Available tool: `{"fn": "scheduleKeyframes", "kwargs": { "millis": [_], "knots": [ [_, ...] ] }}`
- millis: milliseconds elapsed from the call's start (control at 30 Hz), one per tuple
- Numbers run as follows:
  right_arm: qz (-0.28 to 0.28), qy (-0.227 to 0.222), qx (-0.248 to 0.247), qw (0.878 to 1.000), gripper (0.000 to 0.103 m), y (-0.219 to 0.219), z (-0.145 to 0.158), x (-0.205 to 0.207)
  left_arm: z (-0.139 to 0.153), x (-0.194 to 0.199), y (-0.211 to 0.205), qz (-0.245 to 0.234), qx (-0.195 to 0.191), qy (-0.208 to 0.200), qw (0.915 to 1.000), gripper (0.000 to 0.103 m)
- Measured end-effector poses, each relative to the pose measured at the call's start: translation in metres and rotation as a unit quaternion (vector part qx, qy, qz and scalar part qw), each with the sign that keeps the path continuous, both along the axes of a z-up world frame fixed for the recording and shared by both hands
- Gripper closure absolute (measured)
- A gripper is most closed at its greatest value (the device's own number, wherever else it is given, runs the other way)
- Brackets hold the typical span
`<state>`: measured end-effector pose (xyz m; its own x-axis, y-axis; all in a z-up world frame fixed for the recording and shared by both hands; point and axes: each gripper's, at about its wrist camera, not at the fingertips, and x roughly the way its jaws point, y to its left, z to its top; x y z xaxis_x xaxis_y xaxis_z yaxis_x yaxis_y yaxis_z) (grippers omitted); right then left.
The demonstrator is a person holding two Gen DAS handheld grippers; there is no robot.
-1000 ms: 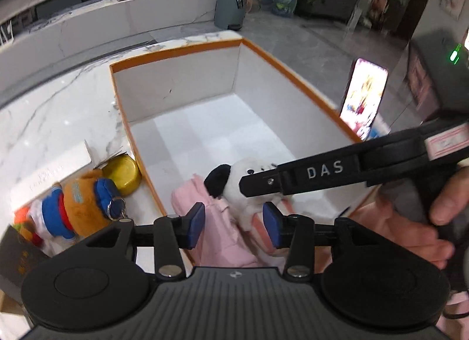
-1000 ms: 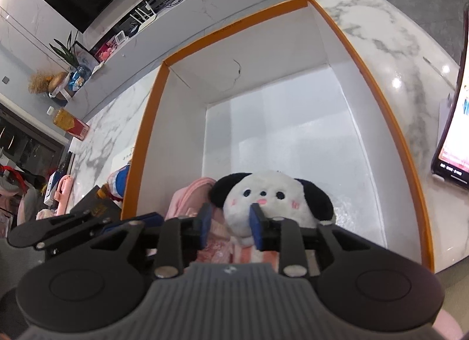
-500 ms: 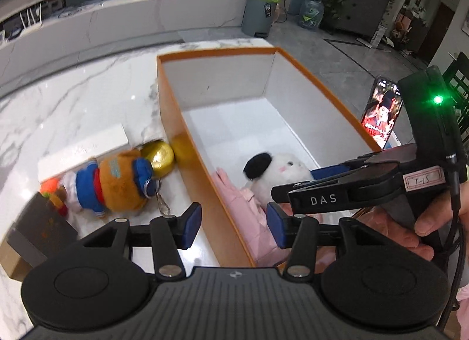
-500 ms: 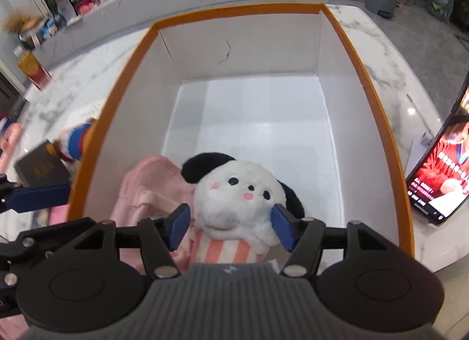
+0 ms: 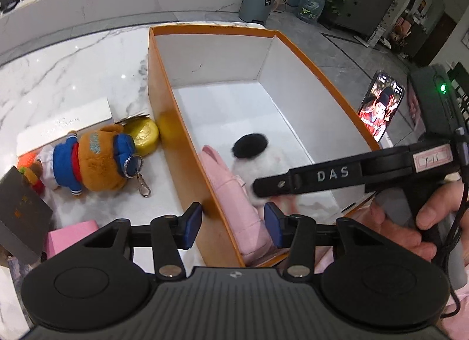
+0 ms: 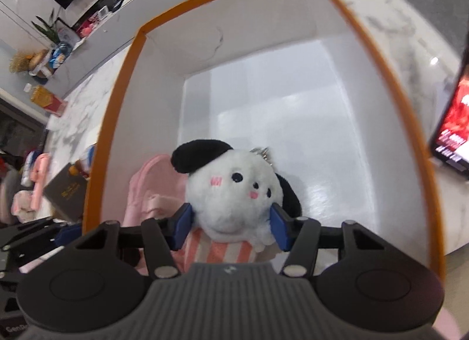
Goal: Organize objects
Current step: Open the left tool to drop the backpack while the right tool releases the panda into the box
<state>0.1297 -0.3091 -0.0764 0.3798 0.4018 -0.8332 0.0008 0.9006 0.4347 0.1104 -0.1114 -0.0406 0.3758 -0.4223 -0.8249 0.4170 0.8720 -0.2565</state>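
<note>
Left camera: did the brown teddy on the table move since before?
No. The brown teddy still lies beside the gold tin, left of the orange box.

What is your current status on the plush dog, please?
Left gripper open, empty, jaws just easing closed. Right gripper open, jaws just narrowing around plush dog. Dog inside orange box, beside pink bag. Nothing blocking.

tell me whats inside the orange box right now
Inside the box: a white plush dog with black ears, and a pink bag beside it by the left wall. The rest of the floor is bare white. What lies under them is covered.
</note>
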Motion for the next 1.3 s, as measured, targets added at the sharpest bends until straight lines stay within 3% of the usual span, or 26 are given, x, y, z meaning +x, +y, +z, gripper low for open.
{"fn": "scheduleKeyframes", "kwargs": {
  "millis": [67,400,533,733,900,1067,1233,1300],
  "knots": [
    [0.004,0.007,0.014,1.000,0.046,0.006,-0.002,0.002,0.000,0.000,-0.001,-0.002,0.001,0.002,1.0000,0.048],
    [0.029,-0.006,-0.017,0.999,0.043,0.023,0.001,0.007,-0.002,-0.005,-0.006,-0.014,0.017,-0.017,0.9996,0.046],
    [0.035,-0.022,-0.039,0.998,0.039,0.024,0.003,0.005,-0.002,-0.006,-0.001,-0.011,0.005,-0.020,0.9997,0.046],
    [0.020,-0.033,-0.031,0.999,0.032,0.019,0.009,0.001,0.008,-0.013,0.006,-0.012,-0.013,-0.030,0.9994,0.046],
    [0.013,-0.058,-0.050,0.997,0.032,0.020,0.023,-0.007,0.024,-0.024,0.020,-0.004,-0.027,-0.051,0.9983,0.045],
    [0.010,-0.146,-0.054,0.988,0.032,0.026,0.058,-0.031,0.057,-0.043,0.055,0.012,-0.038,-0.089,0.9952,0.045],
    [0.068,-0.245,-0.041,0.966,0.036,0.061,0.094,-0.056,0.080,-0.054,0.105,0.069,0.011,-0.131,0.9889,0.045],
    [0.092,-0.259,-0.034,0.961,0.043,0.078,0.102,-0.061,0.080,-0.055,0.125,0.092,0.033,-0.135,0.9859,0.045]
  ]
}}
